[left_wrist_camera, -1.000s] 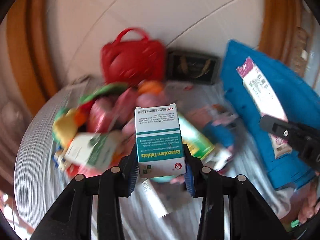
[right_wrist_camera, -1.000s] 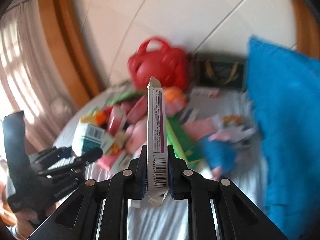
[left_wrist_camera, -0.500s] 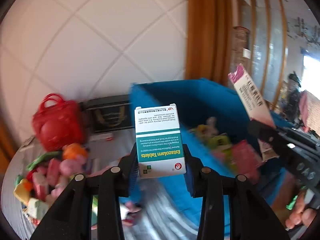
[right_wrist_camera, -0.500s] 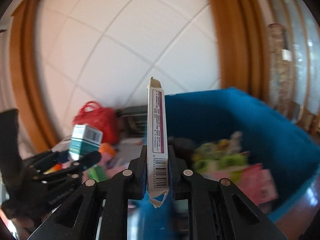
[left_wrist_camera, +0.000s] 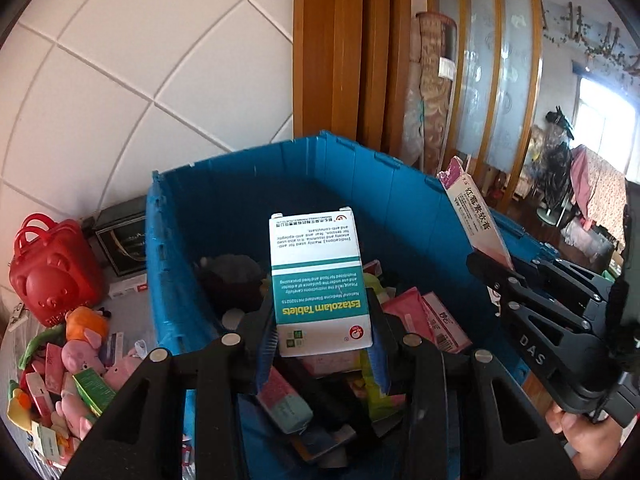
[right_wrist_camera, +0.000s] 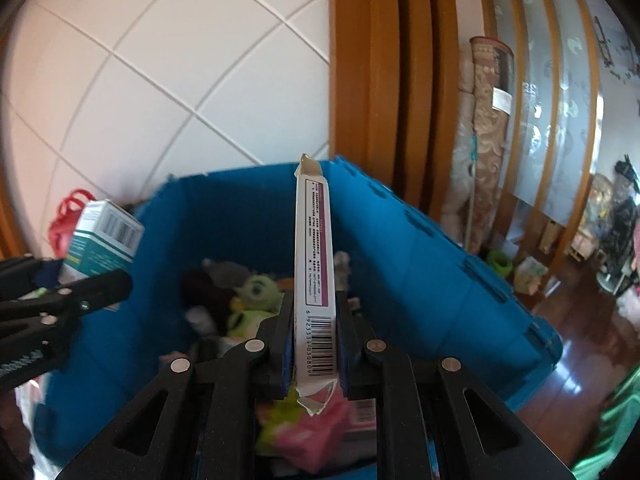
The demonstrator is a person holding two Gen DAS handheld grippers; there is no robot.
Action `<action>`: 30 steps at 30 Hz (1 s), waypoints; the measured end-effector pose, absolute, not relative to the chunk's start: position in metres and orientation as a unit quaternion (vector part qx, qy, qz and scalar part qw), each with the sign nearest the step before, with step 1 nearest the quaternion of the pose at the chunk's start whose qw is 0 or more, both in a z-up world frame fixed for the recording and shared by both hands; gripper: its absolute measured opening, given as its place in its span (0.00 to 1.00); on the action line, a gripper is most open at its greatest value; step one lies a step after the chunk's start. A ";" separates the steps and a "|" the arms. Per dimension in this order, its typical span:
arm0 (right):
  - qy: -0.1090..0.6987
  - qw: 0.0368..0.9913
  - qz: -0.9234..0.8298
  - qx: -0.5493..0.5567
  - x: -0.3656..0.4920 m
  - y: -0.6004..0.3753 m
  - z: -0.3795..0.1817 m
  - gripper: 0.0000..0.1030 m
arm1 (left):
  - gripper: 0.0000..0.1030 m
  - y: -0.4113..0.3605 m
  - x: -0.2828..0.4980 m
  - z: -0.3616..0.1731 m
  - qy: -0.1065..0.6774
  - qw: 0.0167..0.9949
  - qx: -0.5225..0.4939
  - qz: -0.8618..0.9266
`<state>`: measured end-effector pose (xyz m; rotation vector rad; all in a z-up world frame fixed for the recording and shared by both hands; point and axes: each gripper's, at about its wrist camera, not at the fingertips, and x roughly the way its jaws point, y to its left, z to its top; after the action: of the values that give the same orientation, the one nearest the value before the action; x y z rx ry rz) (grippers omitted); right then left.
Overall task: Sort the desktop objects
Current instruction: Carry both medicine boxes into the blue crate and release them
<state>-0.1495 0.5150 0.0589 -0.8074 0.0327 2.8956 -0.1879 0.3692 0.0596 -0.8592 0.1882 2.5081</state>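
Over the blue bin (left_wrist_camera: pixel 400 208), left fingers (left_wrist_camera: pixel 266 344) clamp the tablet box (left_wrist_camera: pixel 320 280); right fingers (right_wrist_camera: pixel 285 340) clamp the thin carton (right_wrist_camera: pixel 314 264).

The right tongs (right_wrist_camera: pixel 314 344) clamp a thin white and purple carton (right_wrist_camera: pixel 313 280) edge-on, its barcode end between the pads and a torn flap at each end. Behind it sits a blue bin (right_wrist_camera: pixel 420 264) holding a green plush toy (right_wrist_camera: pixel 256 292) and pink packets (partly blurred). At left, the left tongs (right_wrist_camera: pixel 80 284) grip a teal and white box (right_wrist_camera: pixel 105 242).
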 end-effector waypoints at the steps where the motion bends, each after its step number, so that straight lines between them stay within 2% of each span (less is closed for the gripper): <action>1: 0.010 0.068 0.960 -0.272 -0.151 0.519 0.056 0.16 | 0.37 0.372 -0.189 0.060 0.071 0.237 -0.315 0.916; 15: -0.023 0.104 0.952 -0.286 -0.175 0.547 0.034 0.16 | 0.38 0.382 -0.190 0.054 0.101 0.197 -0.320 0.921; 17: -0.024 0.106 0.952 -0.287 -0.176 0.549 0.033 0.17 | 0.47 0.383 -0.190 0.054 0.107 0.189 -0.320 0.922; 19: -0.028 0.112 0.951 -0.287 -0.176 0.551 0.032 0.17 | 0.65 0.383 -0.188 0.055 0.108 0.184 -0.313 0.926; 20: -0.029 0.113 0.951 -0.286 -0.176 0.552 0.032 0.19 | 0.68 0.383 -0.187 0.057 0.108 0.182 -0.308 0.928; 22: -0.027 0.117 0.951 -0.284 -0.174 0.555 0.033 0.29 | 0.71 0.382 -0.185 0.058 0.110 0.177 -0.302 0.930; 23: -0.027 0.119 0.952 -0.282 -0.174 0.555 0.034 0.39 | 0.71 0.383 -0.185 0.057 0.112 0.177 -0.301 0.930; 24: -0.027 0.120 0.952 -0.279 -0.173 0.556 0.035 0.55 | 0.71 0.383 -0.184 0.057 0.112 0.177 -0.301 0.930; 26: -0.026 0.120 0.954 -0.272 -0.170 0.556 0.037 0.75 | 0.71 0.381 -0.184 0.058 0.109 0.175 -0.299 0.932; 30: -0.031 0.123 0.958 -0.258 -0.163 0.553 0.043 0.92 | 0.76 0.376 -0.182 0.060 0.097 0.174 -0.293 0.935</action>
<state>-0.1632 0.5533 0.0429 -0.7518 -0.0893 2.7947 -0.1824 0.3755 0.0603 -0.8300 0.2758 2.6503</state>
